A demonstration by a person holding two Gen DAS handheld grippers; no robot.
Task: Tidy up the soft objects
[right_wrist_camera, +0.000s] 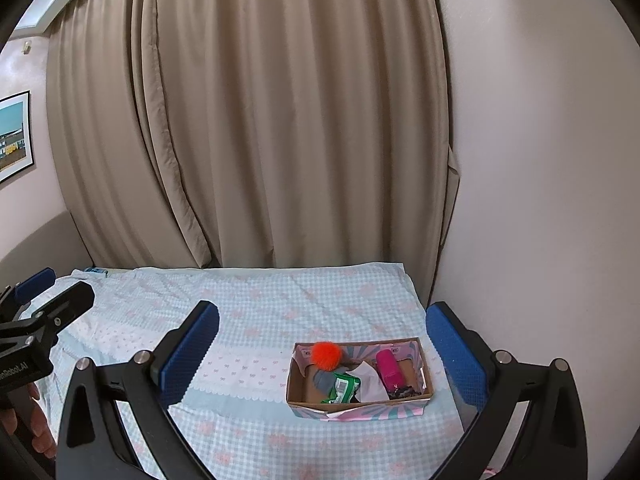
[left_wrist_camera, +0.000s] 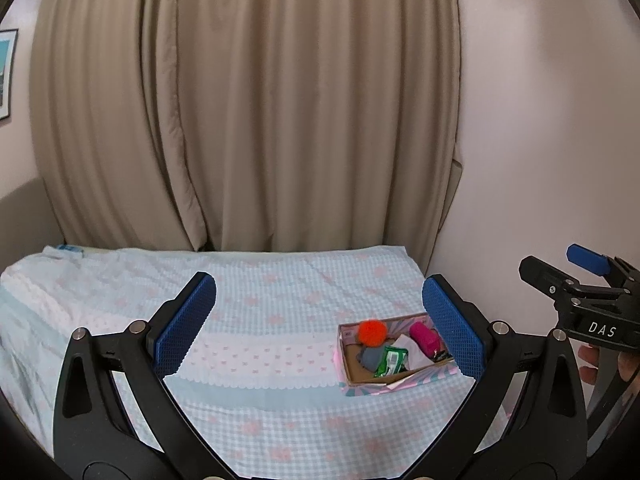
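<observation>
A shallow cardboard box (right_wrist_camera: 425, 368) with pink and blue sides stands on the bed's right part; it also shows in the left wrist view (left_wrist_camera: 342, 366). Inside lie an orange pompom (right_wrist_camera: 326, 355), a pink roll (right_wrist_camera: 389, 369), a grey soft item (right_wrist_camera: 322, 380), a green packet (right_wrist_camera: 343, 388) and white cloth (right_wrist_camera: 368, 382). My left gripper (left_wrist_camera: 318, 326) is open and empty, held above the bed left of the box. My right gripper (right_wrist_camera: 322, 350) is open and empty, raised above the bed with the box between its fingers in view.
The bed (right_wrist_camera: 256, 316) has a light blue checked cover with pink flowers. Beige curtains (right_wrist_camera: 260, 120) hang behind it. A wall (right_wrist_camera: 540, 200) runs along the right side. A framed picture (right_wrist_camera: 14, 136) hangs at left.
</observation>
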